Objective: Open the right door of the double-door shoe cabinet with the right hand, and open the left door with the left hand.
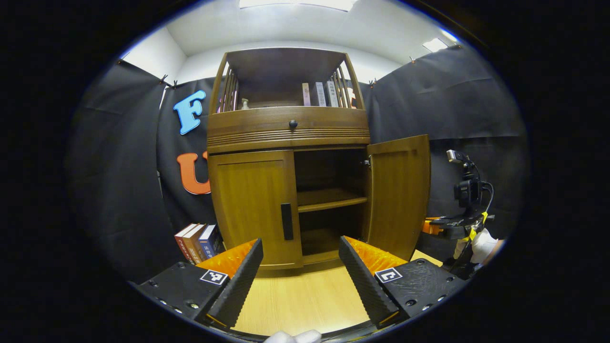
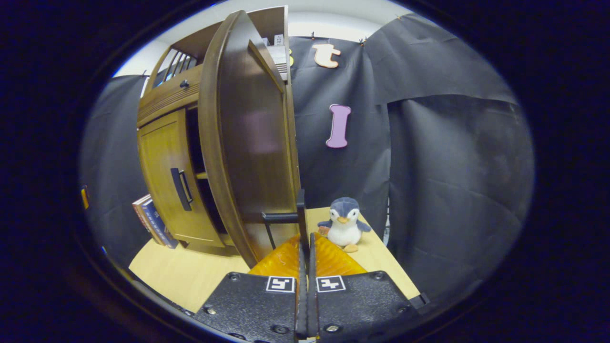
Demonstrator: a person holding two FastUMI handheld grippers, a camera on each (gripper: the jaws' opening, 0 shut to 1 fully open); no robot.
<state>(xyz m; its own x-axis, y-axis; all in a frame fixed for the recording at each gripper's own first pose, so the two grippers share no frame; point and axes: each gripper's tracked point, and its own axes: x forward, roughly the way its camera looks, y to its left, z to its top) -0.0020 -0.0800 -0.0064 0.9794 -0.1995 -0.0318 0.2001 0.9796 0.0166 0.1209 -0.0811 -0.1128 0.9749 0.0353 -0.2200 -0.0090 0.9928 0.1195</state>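
Observation:
The wooden shoe cabinet point(image 1: 288, 138) stands straight ahead in the left gripper view. Its left door point(image 1: 252, 205) is closed, with a dark vertical handle point(image 1: 286, 221) at its inner edge. My left gripper point(image 1: 301, 243) hangs open a little in front of that handle, touching nothing. The right door point(image 1: 399, 190) is swung wide open, baring two inner shelves. In the right gripper view this door point(image 2: 252, 143) runs edge-on, and my right gripper point(image 2: 305, 238) is shut on its black handle point(image 2: 300, 209). The closed left door point(image 2: 164, 176) lies beyond.
Several books point(image 1: 198, 240) lean against the cabinet's left side. A plush penguin point(image 2: 344, 224) sits on the light wooden floor point(image 1: 300, 300) just right of the open door. More books point(image 1: 320, 94) stand on the top shelf. A gloved hand point(image 1: 481, 245) holds the right gripper.

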